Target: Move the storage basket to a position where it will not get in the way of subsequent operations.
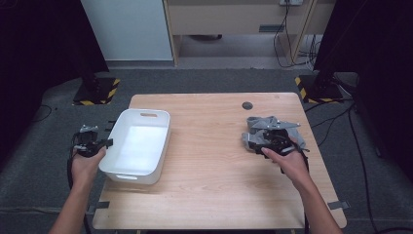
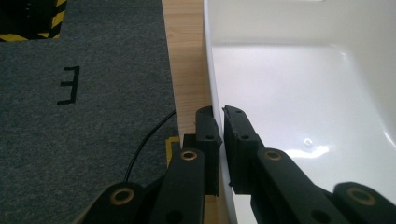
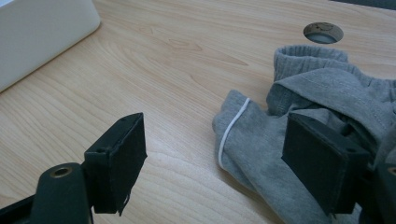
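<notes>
Up close, left tool [image 2: 218, 128] pinches the bin's [image 2: 299, 88] wall.

High overview, two close tool views

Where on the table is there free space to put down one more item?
Bare wood lies between the white bin and the grey garment, and along the table front edge. The bin's inside is also empty. It is crowded where the right gripper meets the garment.

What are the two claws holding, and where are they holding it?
The left claw pinches the white tub by its side wall, at the rim. The right claw is open over the grey clothes, holding nothing.
</notes>
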